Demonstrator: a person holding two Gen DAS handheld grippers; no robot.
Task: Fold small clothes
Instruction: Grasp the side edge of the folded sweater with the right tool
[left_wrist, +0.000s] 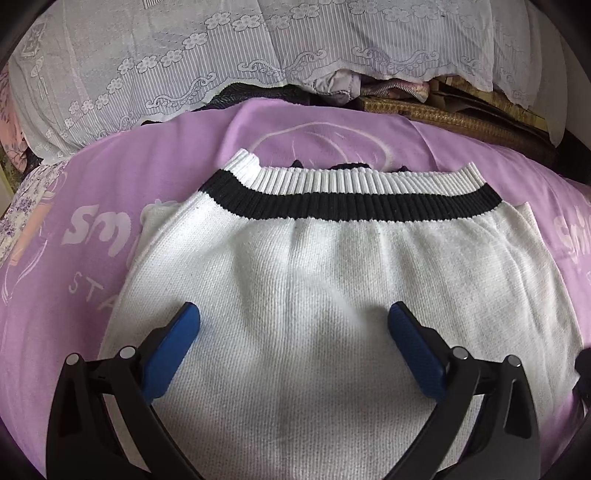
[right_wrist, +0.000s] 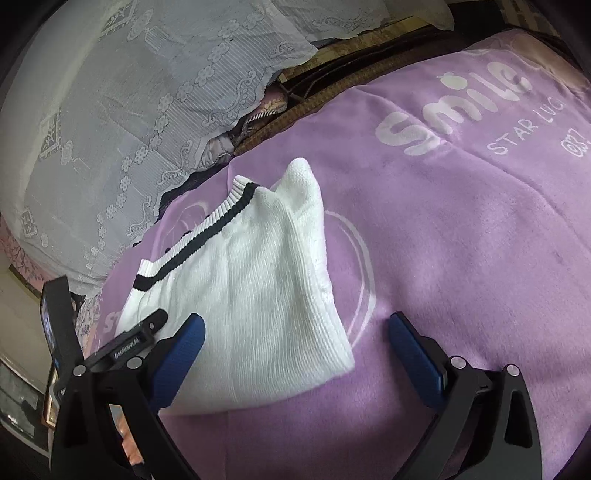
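A small white knit garment (left_wrist: 314, 280) with a black and white ribbed band (left_wrist: 351, 199) lies folded on a purple blanket (left_wrist: 74, 295). My left gripper (left_wrist: 293, 325) is open just above its white body, fingers apart and empty. In the right wrist view the garment (right_wrist: 258, 295) lies left of centre, its ribbed band (right_wrist: 207, 236) at the far left. My right gripper (right_wrist: 295, 336) is open over the garment's near right corner, holding nothing. Part of the left gripper (right_wrist: 122, 343) shows at the left, over the garment.
The purple blanket (right_wrist: 461, 240) carries white "Smile" lettering (right_wrist: 450, 110). A white lace cloth (left_wrist: 221, 55) covers a pile at the back, with a woven mat (left_wrist: 443, 118) and bunched fabrics (left_wrist: 343, 88) under it. A floral cloth (left_wrist: 26, 206) lies far left.
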